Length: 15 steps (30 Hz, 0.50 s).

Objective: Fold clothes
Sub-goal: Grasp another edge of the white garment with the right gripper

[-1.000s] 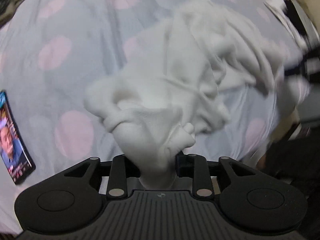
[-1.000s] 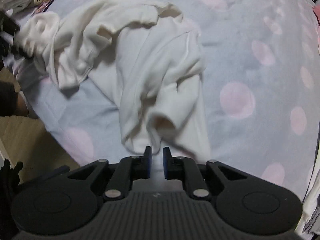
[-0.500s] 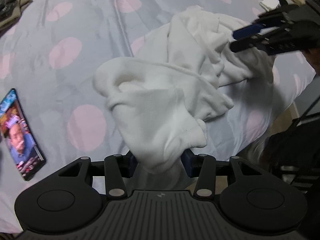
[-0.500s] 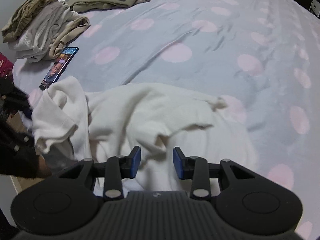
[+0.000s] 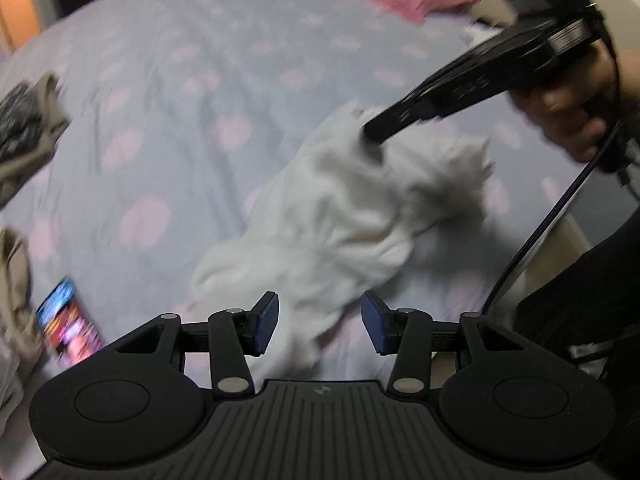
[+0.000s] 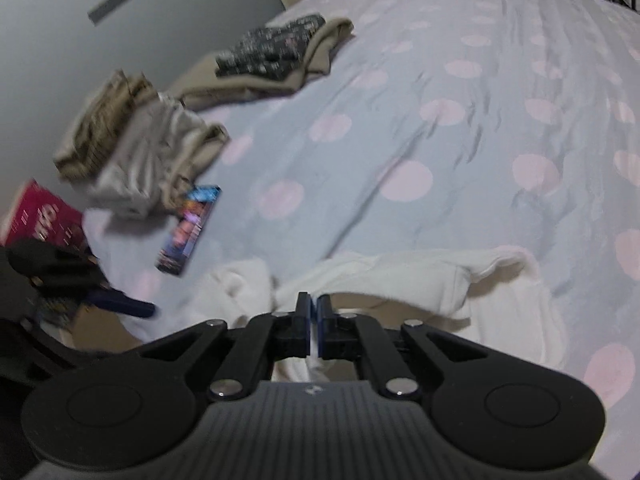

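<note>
Both hand-held grippers have risen: my left hand-held gripper (image 5: 320, 322) has just opened, releasing the shirt (image 5: 340, 216); my right hand-held gripper (image 6: 313, 330) has just clamped shut on its edge. I should regrip a matching corner, then spread it flat on the bed (image 6: 400, 120).

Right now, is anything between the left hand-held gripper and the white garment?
Nothing visible: the white garment hangs straight between the open jaws of the left hand-held gripper, untouched by its pads. The phone lies off to the side.
</note>
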{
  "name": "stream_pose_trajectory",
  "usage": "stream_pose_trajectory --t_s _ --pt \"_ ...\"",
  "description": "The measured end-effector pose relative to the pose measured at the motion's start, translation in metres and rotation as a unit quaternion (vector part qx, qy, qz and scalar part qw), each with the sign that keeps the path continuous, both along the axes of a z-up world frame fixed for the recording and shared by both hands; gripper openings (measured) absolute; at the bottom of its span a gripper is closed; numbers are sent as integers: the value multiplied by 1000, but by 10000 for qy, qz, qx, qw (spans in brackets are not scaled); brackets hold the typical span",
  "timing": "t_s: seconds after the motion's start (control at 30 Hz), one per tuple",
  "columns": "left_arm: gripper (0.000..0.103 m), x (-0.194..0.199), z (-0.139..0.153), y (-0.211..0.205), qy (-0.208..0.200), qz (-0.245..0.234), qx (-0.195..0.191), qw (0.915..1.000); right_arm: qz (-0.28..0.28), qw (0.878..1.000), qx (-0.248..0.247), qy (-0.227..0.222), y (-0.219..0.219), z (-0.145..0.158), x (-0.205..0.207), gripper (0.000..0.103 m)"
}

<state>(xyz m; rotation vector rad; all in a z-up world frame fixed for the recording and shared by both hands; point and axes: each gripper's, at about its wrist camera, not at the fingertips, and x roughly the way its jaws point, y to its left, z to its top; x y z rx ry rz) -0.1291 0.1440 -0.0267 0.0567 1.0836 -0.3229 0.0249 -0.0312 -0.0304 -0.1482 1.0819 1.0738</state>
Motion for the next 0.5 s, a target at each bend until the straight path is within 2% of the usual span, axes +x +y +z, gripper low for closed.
stream_pose_trajectory --t_s 0.1,0.2,0.3,0.43,0.5 --pt "47 6 -4 -15 -306 -58 -106 9995 -65 9997 159 158 1 8 -6 4" --pt "47 13 -6 -32 -685 -67 19 9976 -134 9989 326 301 1 18 -12 4" --pt "52 15 -7 -41 -1016 17 145 9947 -194 9975 523 433 0 29 -18 4" --pt "52 19 -10 -47 -1205 229 298 9920 -226 9961 671 523 0 38 -26 4" --pt "52 21 -13 -48 -1162 246 298 9925 -235 9953 738 586 -2 40 -29 4"
